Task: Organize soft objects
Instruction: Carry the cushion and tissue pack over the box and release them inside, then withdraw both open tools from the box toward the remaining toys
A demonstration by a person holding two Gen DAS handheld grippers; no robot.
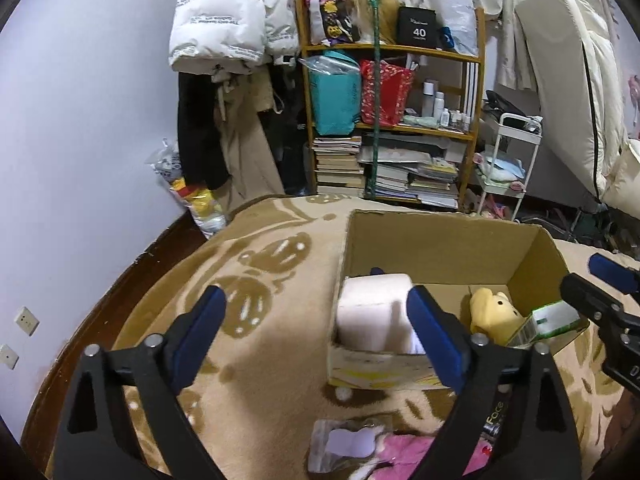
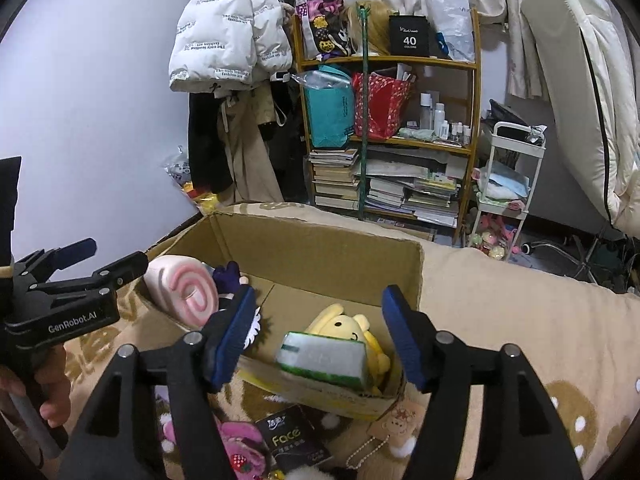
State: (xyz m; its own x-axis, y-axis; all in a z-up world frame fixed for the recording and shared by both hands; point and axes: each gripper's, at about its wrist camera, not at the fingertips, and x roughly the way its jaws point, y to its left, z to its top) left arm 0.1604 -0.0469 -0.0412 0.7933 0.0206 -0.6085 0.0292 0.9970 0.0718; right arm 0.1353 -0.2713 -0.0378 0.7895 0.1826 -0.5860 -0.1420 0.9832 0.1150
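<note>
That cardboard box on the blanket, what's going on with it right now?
A person with a gripper in each hand is packing soft things into the cardboard box. Inside it are a pink swirl cushion, a yellow plush toy and a green-and-white pack. Both the left gripper and the right gripper are open and hold nothing. A pink plush item and a black Face pack lie on the blanket outside the box.
</note>
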